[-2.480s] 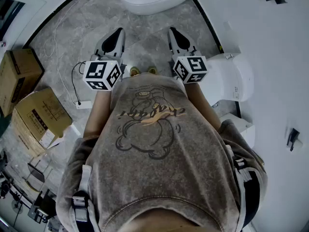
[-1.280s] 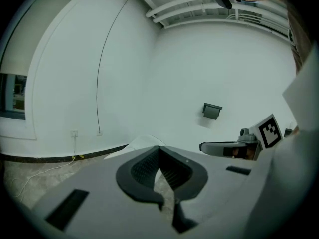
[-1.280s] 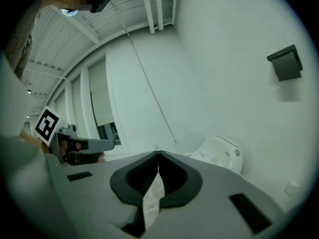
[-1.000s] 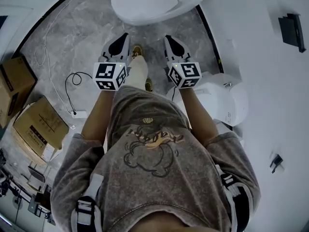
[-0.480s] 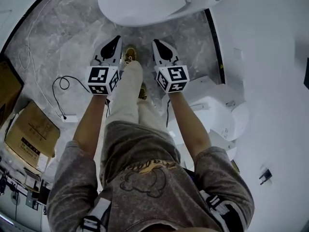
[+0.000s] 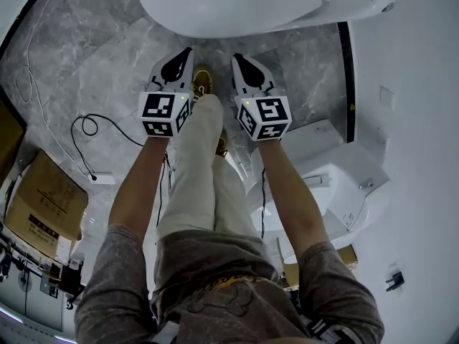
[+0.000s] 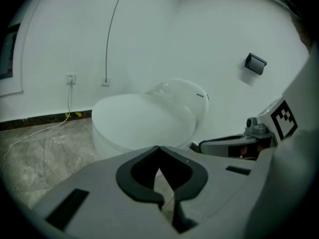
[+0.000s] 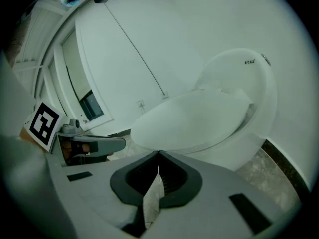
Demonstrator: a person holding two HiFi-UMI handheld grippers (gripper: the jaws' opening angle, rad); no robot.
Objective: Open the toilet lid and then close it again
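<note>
Directly from above, the white toilet lid (image 6: pixel 229 2) fills the top of the frame, lying flat and closed on the bowl. Just below it, two grippers point toward its front edge without touching it. The left gripper (image 6: pixel 186 51) is at centre left and the right gripper (image 6: pixel 236 57) at centre right. Each has its jaws pressed together at the tips, with nothing held between them. Between the grippers a person's leg (image 6: pixel 197 170) in pale trousers stretches down to a shoe (image 6: pixel 203 82) on the grey marble floor (image 6: pixel 86 41). A cardboard box (image 6: pixel 43 199) sits at lower left.
</note>
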